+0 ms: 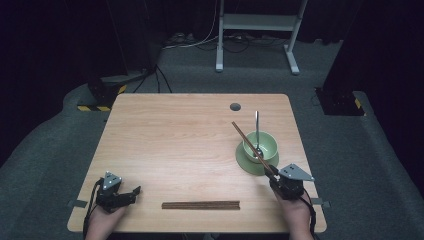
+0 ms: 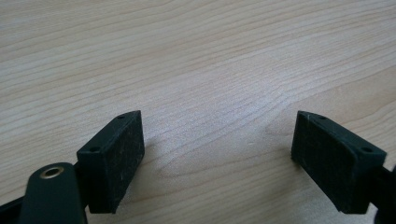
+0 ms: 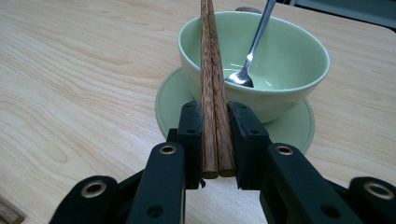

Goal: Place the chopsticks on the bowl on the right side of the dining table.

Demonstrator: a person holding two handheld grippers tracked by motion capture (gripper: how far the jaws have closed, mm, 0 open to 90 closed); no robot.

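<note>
My right gripper is shut on a pair of brown wooden chopsticks near their thick ends. The sticks slant up and away over a pale green bowl, which stands on a matching saucer at the table's right. A metal spoon leans inside the bowl. A second pair of chopsticks lies flat near the front edge. At the front left, my left gripper rests low over bare wood, open, with nothing between its pads.
The light wooden table has a dark round cable hole at the back. A white metal frame stands on the grey floor behind the table. Cables lie on the floor at the back left.
</note>
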